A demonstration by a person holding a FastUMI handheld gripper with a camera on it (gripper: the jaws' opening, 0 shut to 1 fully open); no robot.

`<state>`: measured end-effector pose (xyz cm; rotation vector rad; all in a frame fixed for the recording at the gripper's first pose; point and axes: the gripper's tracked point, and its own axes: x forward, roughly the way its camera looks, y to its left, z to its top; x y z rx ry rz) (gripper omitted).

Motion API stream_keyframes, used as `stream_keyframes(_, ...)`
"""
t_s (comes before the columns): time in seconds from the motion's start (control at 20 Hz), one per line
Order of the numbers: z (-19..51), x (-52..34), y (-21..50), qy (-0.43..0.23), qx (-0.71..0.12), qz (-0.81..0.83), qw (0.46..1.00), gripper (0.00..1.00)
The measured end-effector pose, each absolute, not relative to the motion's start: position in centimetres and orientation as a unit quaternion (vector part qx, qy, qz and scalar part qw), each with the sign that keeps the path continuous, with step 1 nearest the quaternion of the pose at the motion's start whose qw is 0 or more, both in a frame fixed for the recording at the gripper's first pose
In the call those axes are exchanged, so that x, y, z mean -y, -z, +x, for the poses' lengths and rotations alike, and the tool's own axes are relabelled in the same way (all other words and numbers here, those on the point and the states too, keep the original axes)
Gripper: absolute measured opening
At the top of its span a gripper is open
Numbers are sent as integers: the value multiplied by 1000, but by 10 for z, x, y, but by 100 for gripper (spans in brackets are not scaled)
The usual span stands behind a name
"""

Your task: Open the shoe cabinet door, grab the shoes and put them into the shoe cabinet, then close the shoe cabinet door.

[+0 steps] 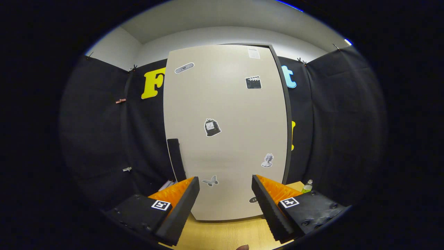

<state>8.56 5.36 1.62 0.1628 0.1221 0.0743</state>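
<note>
Your gripper [225,199] points straight at the tall beige shoe cabinet door [225,132], and your fingers [184,205] are spread wide apart with nothing between them. The door is shut, flat and upright just ahead of the fingertips, standing on the light wooden bench [225,232]. Its dark vertical handle [176,159] runs along the door's left edge, just beyond your left finger and not touched by it. Small black-and-white stickers are scattered over the door, among them a butterfly sticker [210,181] low between the fingers. A small green-labelled bottle [307,186] stands on the bench to the right of the cabinet, just past your right finger. Black cloth [104,139] lines the booth behind the cabinet.
</note>
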Motion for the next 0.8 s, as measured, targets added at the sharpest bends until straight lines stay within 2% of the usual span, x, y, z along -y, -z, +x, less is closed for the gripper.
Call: stream_keyframes(0.8,80,-56,-12,-42,-64,83,994,98)
